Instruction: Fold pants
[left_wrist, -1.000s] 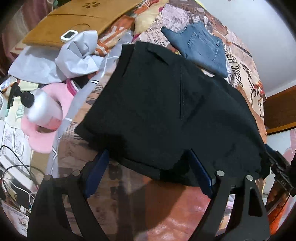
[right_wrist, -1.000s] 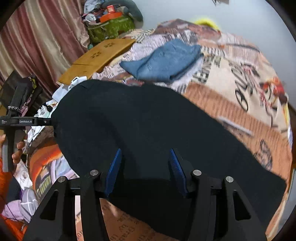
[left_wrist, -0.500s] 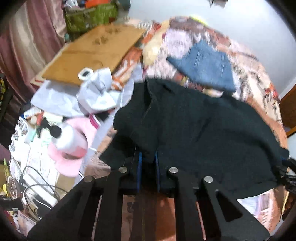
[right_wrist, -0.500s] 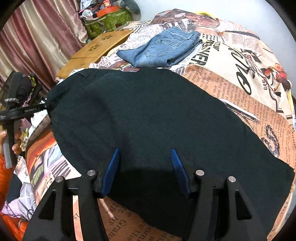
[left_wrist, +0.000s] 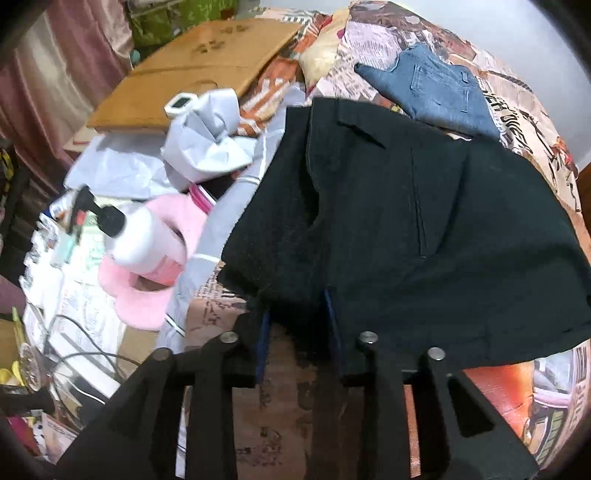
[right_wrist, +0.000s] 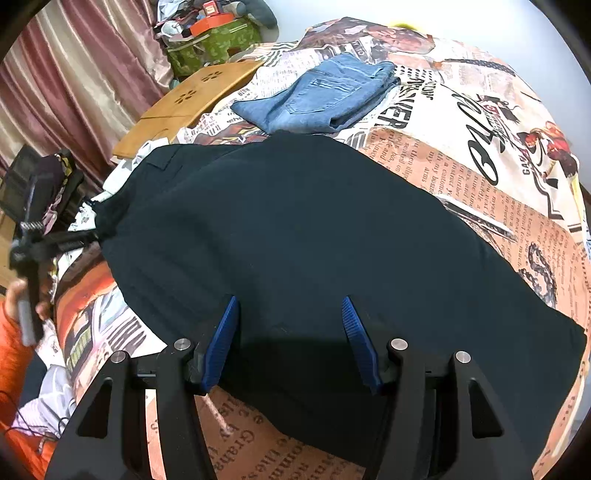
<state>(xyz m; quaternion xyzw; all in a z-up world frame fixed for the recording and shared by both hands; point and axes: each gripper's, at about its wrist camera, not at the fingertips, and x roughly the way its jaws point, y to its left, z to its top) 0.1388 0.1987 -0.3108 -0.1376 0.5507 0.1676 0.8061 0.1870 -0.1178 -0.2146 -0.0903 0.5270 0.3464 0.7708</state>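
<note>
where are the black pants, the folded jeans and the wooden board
black pants (right_wrist: 314, 229): right wrist view, middle of the spread fabric
folded jeans (right_wrist: 325, 96): right wrist view, back pocket area
wooden board (left_wrist: 192, 77): left wrist view, flat top face

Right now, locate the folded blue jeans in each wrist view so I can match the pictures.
Left wrist view: blue jeans upper right, just beyond the black pants.
Right wrist view: blue jeans top centre, beyond the black pants.
Shared landmark: the tan wooden board, left of the jeans.
</note>
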